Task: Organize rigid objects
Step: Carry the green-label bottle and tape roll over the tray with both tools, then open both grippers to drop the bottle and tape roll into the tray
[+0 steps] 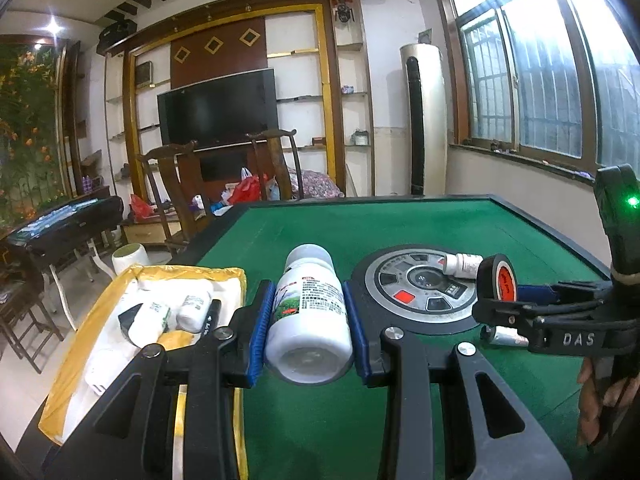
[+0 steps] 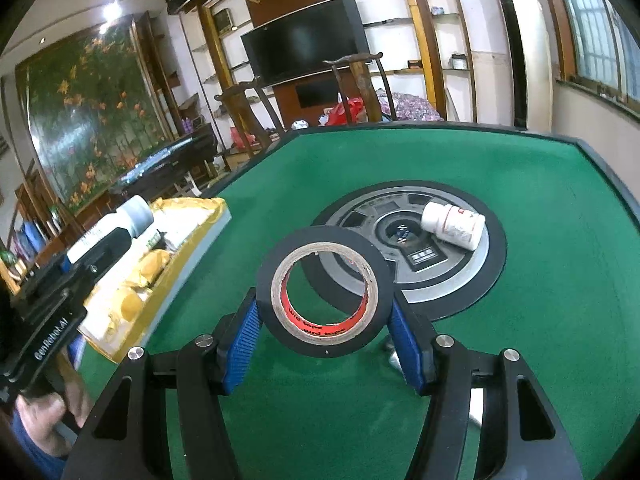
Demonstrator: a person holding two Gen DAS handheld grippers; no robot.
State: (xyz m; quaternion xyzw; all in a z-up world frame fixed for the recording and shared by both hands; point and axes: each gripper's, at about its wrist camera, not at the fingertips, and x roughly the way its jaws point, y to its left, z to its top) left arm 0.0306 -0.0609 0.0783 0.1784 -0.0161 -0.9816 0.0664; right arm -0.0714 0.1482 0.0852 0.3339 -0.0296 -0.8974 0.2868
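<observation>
From the left wrist camera, the left claw [image 1: 308,320] is closed on a white plastic bottle [image 1: 308,312] with a white cap and a green-and-white printed label, its blue pads pressing the bottle's two sides. The bottle lies along the line of the claw, cap pointing away from the camera and flat base toward it, held above the green felt desk [image 1: 420,224]. To its left sits a yellow-lined box [image 1: 72,364] holding several small white bottles and a black marker. Right of it, the desk's round grey control panel [image 1: 420,288] carries a small white bottle [image 1: 462,265], and the right claw comes in from the right edge with a black roll of tape [image 1: 500,280]. Beyond stand wooden chairs, a dark television in a wooden wall unit, a tall air conditioner and barred windows. From the right wrist camera, the right claw [image 2: 324,312] stands about half open and grips the roll of tape [image 2: 324,294] by its outer rim between blue pads; the roll is black with a cardboard core printed red inside, its hole facing the camera. The small white bottle [image 2: 452,226] lies on its side on the control panel [image 2: 452,280], cap toward the right. At the left, the left claw holds the white bottle [image 2: 106,230] near the box [image 2: 200,216].
</observation>
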